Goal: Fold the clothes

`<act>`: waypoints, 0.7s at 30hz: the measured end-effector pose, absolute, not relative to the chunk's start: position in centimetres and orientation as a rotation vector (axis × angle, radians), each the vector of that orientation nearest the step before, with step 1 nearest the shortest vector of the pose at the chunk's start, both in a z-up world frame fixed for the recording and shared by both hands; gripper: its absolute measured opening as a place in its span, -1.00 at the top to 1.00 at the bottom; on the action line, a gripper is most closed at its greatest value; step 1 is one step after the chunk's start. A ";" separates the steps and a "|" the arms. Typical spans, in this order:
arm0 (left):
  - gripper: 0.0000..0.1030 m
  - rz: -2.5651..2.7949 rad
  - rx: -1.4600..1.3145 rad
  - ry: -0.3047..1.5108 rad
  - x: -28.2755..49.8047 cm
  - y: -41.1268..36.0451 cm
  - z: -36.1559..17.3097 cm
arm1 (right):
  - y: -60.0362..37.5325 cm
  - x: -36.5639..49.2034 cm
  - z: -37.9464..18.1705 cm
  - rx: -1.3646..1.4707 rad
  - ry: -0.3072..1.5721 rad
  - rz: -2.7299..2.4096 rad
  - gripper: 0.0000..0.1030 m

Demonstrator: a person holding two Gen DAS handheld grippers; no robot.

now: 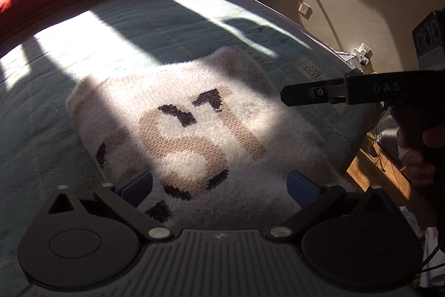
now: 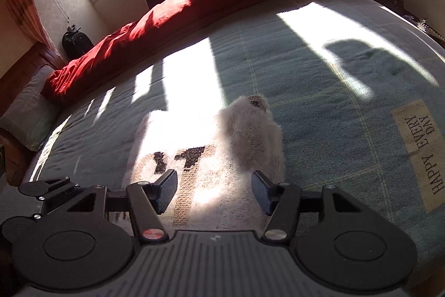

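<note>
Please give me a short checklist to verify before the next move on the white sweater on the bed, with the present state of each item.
1. Left gripper jaws open, nothing between the pads: ok.
2. Right gripper jaws open, nothing held: ok.
3. White sweater lies folded on the green bedspread: ok.
4. Sleeve folded in over the body: ok.
5. Sweater clear of the red duvet: ok.
6. Near edge of the sweater neat: cannot tell, hidden under the grippers.

home bedroom: bed [image 2: 319, 80], red duvet [image 2: 194, 7]
</note>
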State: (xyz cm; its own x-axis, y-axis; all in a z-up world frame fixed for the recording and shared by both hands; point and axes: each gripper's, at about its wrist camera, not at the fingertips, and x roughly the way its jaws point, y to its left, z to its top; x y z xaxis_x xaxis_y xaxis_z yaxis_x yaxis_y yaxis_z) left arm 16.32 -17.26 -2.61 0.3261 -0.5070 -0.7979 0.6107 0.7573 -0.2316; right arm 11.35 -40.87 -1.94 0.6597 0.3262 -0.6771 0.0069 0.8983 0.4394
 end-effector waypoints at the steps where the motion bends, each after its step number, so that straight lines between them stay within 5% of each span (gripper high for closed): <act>1: -0.98 -0.756 0.100 0.989 15.7 -17.3 -2.4 | -40.9 10.8 -1.8 0.434 0.834 0.179 -0.27; 21: -0.98 -0.779 0.029 1.170 9.3 -18.3 -6.0 | -39.2 6.6 -3.3 0.797 0.897 0.403 -0.59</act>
